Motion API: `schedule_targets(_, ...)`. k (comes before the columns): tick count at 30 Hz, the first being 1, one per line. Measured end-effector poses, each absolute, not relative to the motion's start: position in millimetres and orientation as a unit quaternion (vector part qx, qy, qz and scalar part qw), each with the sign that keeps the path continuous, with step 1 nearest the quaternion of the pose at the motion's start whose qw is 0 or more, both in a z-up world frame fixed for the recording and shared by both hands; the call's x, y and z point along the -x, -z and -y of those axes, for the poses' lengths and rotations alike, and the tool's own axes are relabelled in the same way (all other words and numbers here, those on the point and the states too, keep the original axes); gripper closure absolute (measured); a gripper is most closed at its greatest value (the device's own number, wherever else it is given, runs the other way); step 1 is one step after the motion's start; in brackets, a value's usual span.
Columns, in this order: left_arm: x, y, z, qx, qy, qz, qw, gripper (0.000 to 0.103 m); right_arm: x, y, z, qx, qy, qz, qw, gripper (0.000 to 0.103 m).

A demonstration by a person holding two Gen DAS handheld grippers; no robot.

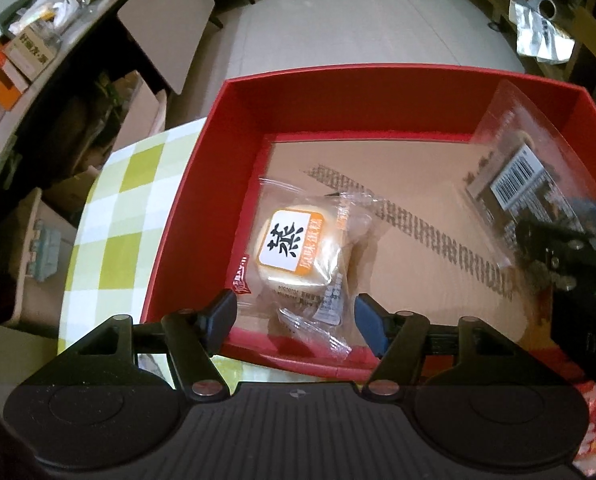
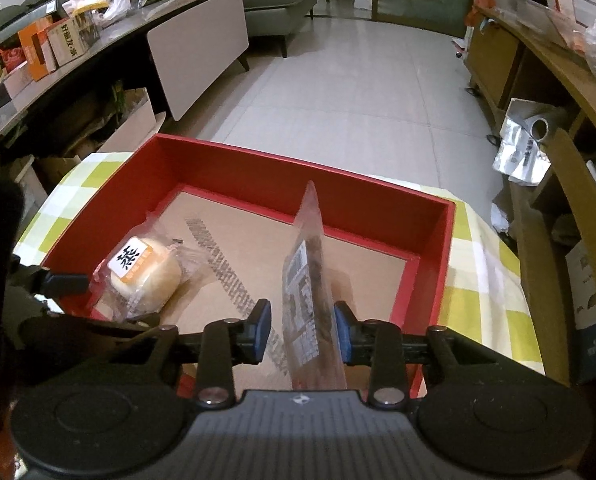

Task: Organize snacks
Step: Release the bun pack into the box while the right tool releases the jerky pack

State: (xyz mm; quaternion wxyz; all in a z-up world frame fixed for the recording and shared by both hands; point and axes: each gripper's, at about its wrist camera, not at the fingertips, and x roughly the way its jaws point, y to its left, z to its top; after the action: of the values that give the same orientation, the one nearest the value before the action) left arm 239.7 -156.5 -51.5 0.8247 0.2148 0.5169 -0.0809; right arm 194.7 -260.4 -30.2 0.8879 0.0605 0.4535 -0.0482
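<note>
- Nearest in the left wrist view, the left gripper (image 1: 296, 318) stands with its jaws apart over the near wall of the red box (image 1: 186, 216). The crinkled tail of the wrapped bun (image 1: 298, 246) lies between the fingers, but neither pad presses it, so it holds nothing.
- Risk here, as I judge it: if this gripper lifts away carelessly, a finger could snag the loose wrapper end and drag the bun out over the low near wall.
- In the right wrist view, the right gripper (image 2: 302, 330) has its jaws partly apart around a clear snack packet (image 2: 308, 300) that stands on edge. The right pad seems to touch it; a gap shows on the left, so the packet looks released, not clamped.
- Risk: the packet is tall, thin and barely supported. It could topple either way, perhaps onto the bun, or slide flat with its label down.
- Further in, the bun rests on the cardboard floor (image 2: 362, 264) at the box's left side, the packet toward the right, well apart.
- The box sits on a green-checked tablecloth (image 1: 110, 220); beyond it lies tiled floor (image 2: 338, 92).
</note>
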Motion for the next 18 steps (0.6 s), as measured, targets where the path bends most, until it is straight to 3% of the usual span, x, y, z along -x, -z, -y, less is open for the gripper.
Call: schedule_targets(18, -220.4, 14.5, 141.1, -0.172, 0.084, -0.487, 0.852, 0.022, -166.0, 8.0, 243.2, -0.025, 0.059, -0.422, 0.904, 0.045)
